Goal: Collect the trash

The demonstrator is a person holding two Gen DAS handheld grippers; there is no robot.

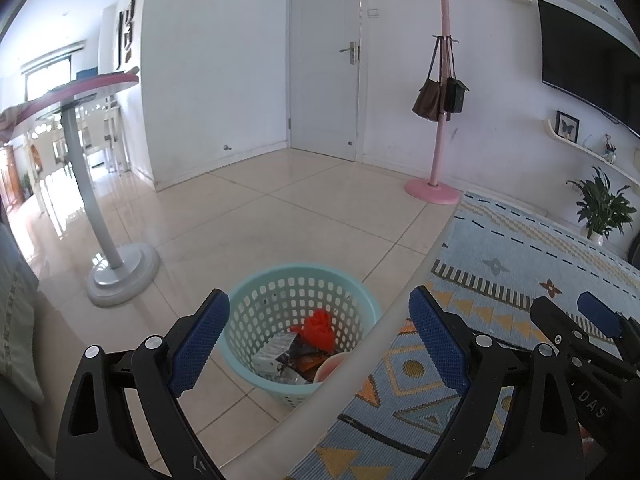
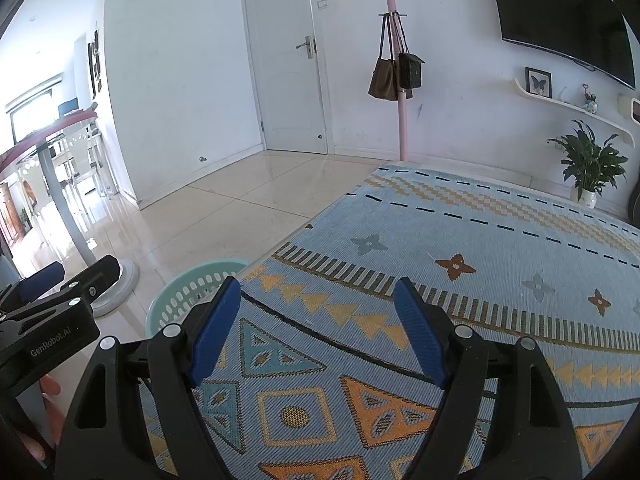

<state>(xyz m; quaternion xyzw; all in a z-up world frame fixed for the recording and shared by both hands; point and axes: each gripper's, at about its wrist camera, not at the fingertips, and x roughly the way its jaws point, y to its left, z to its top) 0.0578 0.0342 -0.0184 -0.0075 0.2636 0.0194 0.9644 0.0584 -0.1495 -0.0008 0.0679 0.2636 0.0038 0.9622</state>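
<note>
A teal perforated basket (image 1: 280, 271) stands on the tiled floor beside a table edge. Inside it lie a crumpled red piece (image 1: 318, 328), silver and dark wrappers (image 1: 276, 354) and a pink cup (image 1: 330, 366). My left gripper (image 1: 320, 298) hangs open above the basket with nothing between its blue pads (image 1: 200, 344). My right gripper (image 2: 317, 286) is open over the blue patterned tablecloth (image 2: 440, 240), also holding nothing. The basket's rim (image 2: 180, 282) shows at its lower left. Each gripper appears in the other's view: the right gripper (image 1: 568, 308) and the left gripper (image 2: 72, 274).
A round pedestal table (image 1: 120, 276) stands on the floor left of the basket. A pink coat stand (image 1: 434, 190) with bags, a white door (image 1: 324, 60), a potted plant (image 1: 600, 208) and a wall television (image 1: 588, 64) line the far wall.
</note>
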